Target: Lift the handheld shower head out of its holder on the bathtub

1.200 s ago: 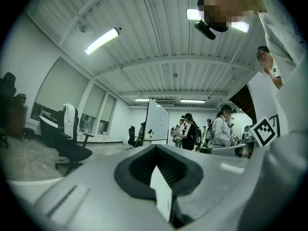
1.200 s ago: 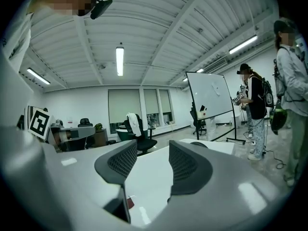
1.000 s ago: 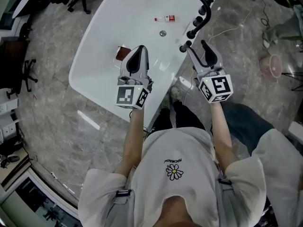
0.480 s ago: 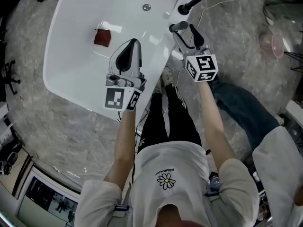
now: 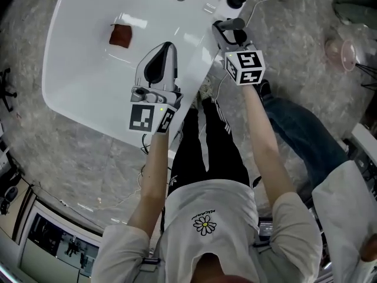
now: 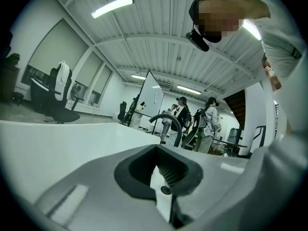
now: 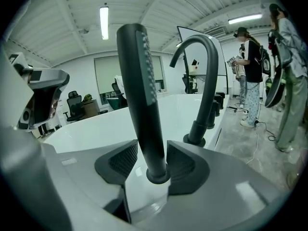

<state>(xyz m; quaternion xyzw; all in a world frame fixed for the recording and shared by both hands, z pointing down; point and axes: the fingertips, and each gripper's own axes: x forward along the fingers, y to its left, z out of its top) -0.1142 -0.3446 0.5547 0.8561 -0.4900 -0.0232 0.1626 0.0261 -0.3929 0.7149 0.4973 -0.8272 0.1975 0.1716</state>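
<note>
shower head point(image 7: 139, 95): pointing straight up, long axis vertical, in its holder point(image 7: 158, 178) on the bathtub point(image 5: 88, 69) rim
right gripper point(image 7: 147, 165): jaws just been closing around its base, not clamped yet
left gripper point(image 6: 161, 170): jaws pretty much together, empty
room: grey stone floor point(image 5: 76, 152)

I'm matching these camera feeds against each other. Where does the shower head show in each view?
Head view: the shower head sits near the top, right of centre, at the bathtub edge.
Left gripper view: not made out.
Right gripper view: centre, upright between the right gripper jaws.
Shared landmark: the white bathtub.
</note>
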